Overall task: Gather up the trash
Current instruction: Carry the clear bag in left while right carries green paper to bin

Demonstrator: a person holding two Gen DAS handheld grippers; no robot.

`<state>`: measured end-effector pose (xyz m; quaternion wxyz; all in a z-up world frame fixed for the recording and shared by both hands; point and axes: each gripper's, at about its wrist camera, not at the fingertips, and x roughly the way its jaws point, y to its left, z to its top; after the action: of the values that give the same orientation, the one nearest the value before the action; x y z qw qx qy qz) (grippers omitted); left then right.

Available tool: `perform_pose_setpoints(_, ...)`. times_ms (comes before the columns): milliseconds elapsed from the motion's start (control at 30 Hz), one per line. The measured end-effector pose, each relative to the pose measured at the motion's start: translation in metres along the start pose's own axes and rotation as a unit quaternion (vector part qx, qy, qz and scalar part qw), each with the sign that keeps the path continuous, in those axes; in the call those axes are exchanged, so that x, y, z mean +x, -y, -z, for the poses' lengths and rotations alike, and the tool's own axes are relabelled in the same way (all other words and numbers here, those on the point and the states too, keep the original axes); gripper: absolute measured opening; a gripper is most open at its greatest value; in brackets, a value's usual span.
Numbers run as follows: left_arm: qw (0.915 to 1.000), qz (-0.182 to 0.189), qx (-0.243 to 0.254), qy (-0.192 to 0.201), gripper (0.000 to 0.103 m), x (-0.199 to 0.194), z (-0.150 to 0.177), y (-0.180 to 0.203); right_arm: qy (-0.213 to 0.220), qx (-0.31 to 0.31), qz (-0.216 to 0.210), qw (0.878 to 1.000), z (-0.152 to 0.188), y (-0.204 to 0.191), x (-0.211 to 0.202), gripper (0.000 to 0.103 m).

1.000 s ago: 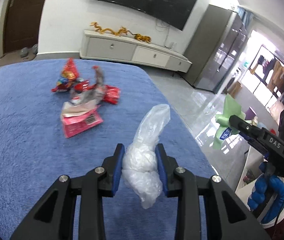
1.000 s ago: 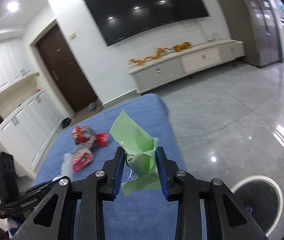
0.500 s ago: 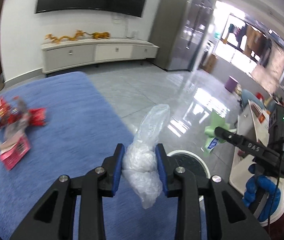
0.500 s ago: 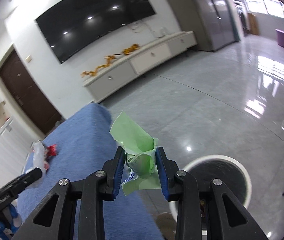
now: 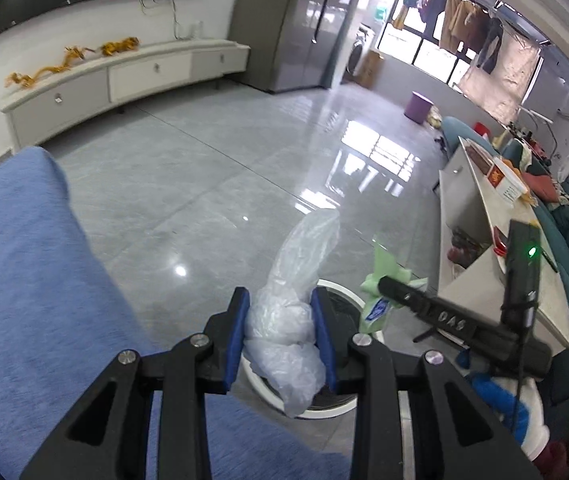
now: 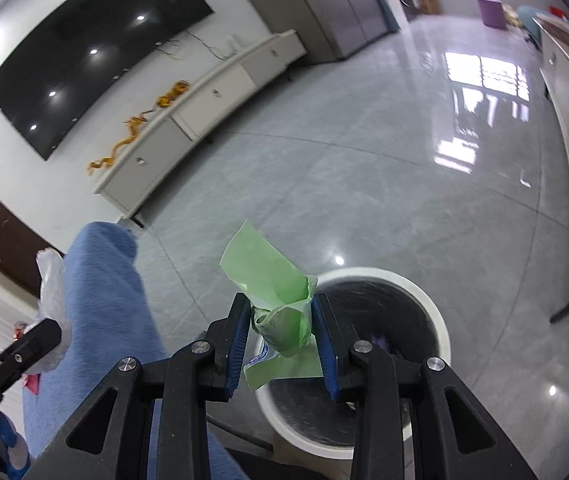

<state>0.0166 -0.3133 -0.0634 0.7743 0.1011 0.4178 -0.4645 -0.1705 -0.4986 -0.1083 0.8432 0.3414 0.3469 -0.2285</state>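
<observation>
Carrying one piece of rubbish in each tool, the person has both loads near the round white-rimmed waste bin on the grey tiled floor. The left gripper is clenched on a crumpled clear plastic bag, its loose tail rising toward twelve o'clock. The right gripper is clamped on a crumpled green paper wrapper, with a flat flap sticking up toward eleven o'clock.

In the right wrist view the bin's dark mouth sits at about four o'clock from the wrapper, partly under the fingers. In the left wrist view only an arc of the bin's rim shows behind the bag, at five o'clock, while the blue fabric-covered table fills the nine o'clock side.

The step in hand looks like the drop. To do it well, each load should be brought fully over the dark opening, not the rim, before the jaws part. Both pieces are light and springy, so a low release would probably stop them drifting onto the tiles. The two tools are near each other, so dropping one at a time seems safer.
</observation>
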Motion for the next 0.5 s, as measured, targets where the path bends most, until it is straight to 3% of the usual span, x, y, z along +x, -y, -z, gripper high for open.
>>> perform_pose_setpoints(300,0.9988,0.032,-0.021,-0.03,0.033,0.047,-0.011,0.011,-0.029,0.037,0.022,0.999,0.005,0.029,0.023,0.033)
perform_pose_setpoints(367,0.9977,0.048,-0.034,-0.036,0.043,0.055,-0.012,0.012,-0.032,0.043,0.026,0.998,0.005,0.032,0.026,0.034)
perform_pose_setpoints(433,0.9967,0.057,-0.045,-0.035,0.062,0.059,-0.015,0.012,-0.035,0.05,0.03,0.998,0.005,0.036,0.03,0.038)
perform_pose_setpoints(500,0.9961,0.063,-0.05,-0.034,0.063,0.062,-0.017,0.015,-0.034,0.054,0.036,0.997,0.005,0.039,0.03,0.046)
